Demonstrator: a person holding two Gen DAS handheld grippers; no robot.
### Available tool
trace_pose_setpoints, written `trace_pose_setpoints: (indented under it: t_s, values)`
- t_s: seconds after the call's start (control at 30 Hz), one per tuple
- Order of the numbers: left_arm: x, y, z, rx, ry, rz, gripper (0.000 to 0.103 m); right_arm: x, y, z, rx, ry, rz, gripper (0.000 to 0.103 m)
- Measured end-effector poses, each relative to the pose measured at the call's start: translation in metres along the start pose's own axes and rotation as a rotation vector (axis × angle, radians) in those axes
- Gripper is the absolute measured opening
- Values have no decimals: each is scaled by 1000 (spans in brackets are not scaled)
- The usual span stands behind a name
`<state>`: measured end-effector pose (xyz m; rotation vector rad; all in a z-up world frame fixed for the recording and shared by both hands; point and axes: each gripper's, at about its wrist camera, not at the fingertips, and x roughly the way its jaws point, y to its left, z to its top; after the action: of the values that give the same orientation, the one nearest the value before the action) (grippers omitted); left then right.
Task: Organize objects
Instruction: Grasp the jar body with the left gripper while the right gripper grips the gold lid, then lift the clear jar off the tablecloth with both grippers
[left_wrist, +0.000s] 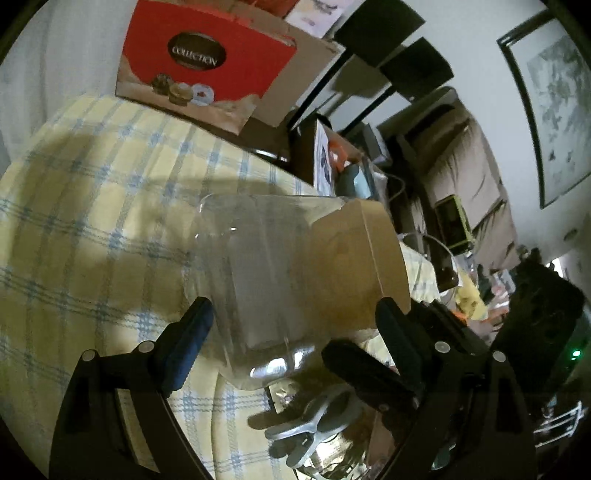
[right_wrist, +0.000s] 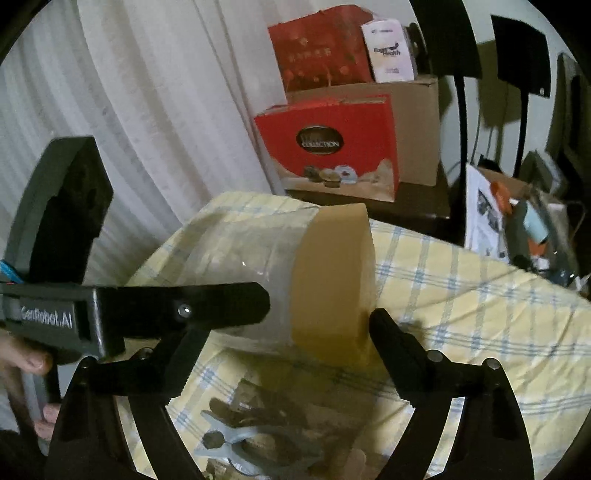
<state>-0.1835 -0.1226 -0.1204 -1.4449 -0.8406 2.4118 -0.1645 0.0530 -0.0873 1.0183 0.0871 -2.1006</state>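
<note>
A clear jar (left_wrist: 258, 280) with tan lid (left_wrist: 354, 266) lies tilted between gripper fingers.

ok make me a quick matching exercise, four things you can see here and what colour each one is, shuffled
Things:
1. jar lid
2. COLLECTION box
3. clip
4. tablecloth

Colours:
A. yellow with blue checks
B. tan
C. pale grey
D. red

Pairs: 1-B, 2-D, 3-C, 4-A
</note>
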Motion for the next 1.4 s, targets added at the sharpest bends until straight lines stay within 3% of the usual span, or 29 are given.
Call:
trace_pose_setpoints:
  t_s: [0.4, 0.67, 1.03, 1.4]
  values:
    - [-6, -13, -9, 22, -2, -23, 89, -14, 10, -4, -28, -20, -108, 85]
    - [-11, -34, -16, 71, -16, -15, 89, -29, 5, -11, -5, -57, -116, 85]
    - [-28, -61, -29, 117, -57, -33, 90, -63, 8, -18, -10, -105, -156, 85]
    - [-50, -108, -62, 179, -86, -45, 90, -116, 15, -39, -5, -170, -211, 85]
